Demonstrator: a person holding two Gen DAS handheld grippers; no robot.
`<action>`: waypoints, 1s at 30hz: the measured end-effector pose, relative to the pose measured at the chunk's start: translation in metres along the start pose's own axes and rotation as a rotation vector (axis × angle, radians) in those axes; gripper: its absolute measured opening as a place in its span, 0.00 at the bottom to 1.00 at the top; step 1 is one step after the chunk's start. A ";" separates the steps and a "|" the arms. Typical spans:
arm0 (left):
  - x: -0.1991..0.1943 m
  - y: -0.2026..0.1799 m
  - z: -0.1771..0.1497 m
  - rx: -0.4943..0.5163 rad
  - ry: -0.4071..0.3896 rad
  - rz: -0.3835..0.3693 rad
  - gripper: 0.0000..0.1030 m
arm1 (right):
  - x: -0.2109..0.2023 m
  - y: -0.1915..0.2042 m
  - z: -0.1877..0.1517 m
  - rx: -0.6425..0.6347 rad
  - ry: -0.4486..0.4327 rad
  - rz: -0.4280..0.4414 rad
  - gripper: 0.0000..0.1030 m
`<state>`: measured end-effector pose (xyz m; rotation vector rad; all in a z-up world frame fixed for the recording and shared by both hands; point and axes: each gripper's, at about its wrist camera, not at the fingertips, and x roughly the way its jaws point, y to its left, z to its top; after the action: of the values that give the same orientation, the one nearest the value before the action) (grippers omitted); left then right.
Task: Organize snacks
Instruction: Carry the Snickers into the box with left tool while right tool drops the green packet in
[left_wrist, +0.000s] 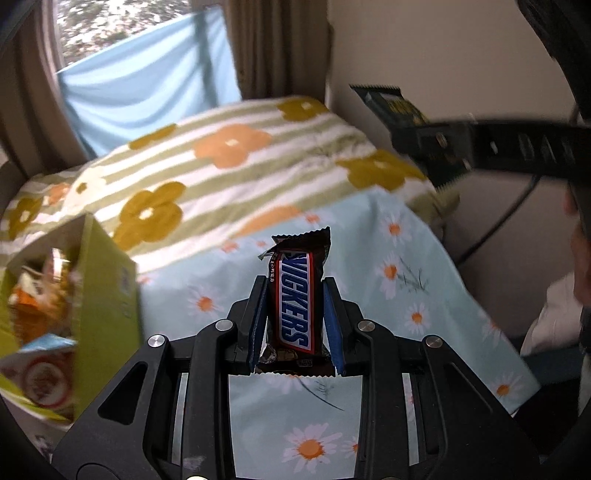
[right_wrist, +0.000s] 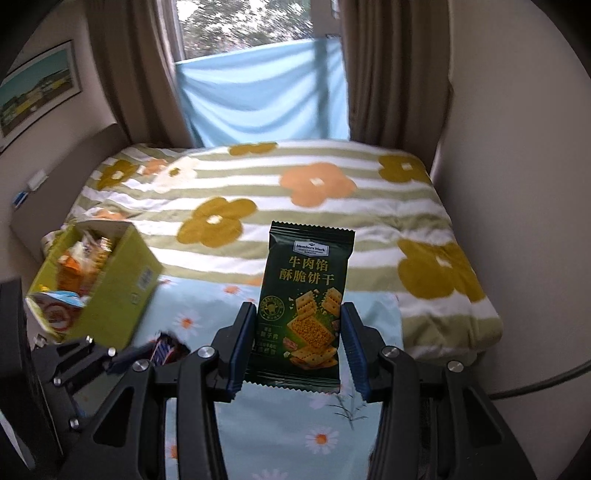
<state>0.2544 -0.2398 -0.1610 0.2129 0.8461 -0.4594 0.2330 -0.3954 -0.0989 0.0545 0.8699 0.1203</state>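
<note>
My left gripper (left_wrist: 295, 291) is shut on a Snickers bar (left_wrist: 297, 295), held upright above the daisy-print cloth (left_wrist: 424, 295). My right gripper (right_wrist: 298, 314) is shut on a dark green cracker packet (right_wrist: 304, 299), also upright. The green snack box (left_wrist: 107, 295) stands open to the left, filled with several snack packets; it also shows in the right wrist view (right_wrist: 122, 284). In the left wrist view the right gripper (left_wrist: 461, 140) shows at upper right, holding the cracker packet (left_wrist: 391, 107). In the right wrist view the left gripper (right_wrist: 140, 356) shows at lower left with the Snickers bar (right_wrist: 166, 349).
A striped blanket with orange and yellow flowers (right_wrist: 295, 192) covers the bed beyond the cloth. Curtains and a blue sheet (right_wrist: 266, 96) hang at the window behind. A wall (right_wrist: 517, 184) runs along the right side. A cable (right_wrist: 554, 376) lies at right.
</note>
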 end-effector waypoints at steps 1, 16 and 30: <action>-0.008 0.008 0.005 -0.015 -0.015 0.006 0.25 | -0.005 0.007 0.003 -0.010 -0.011 0.007 0.41; -0.104 0.185 0.006 -0.207 -0.117 0.096 0.25 | -0.015 0.172 0.037 -0.122 -0.075 0.139 0.41; -0.108 0.368 -0.046 -0.282 -0.008 0.144 0.25 | 0.054 0.317 0.048 -0.078 -0.002 0.214 0.41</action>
<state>0.3357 0.1340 -0.1084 0.0116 0.8711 -0.2026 0.2777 -0.0744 -0.0781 0.0746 0.8556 0.3538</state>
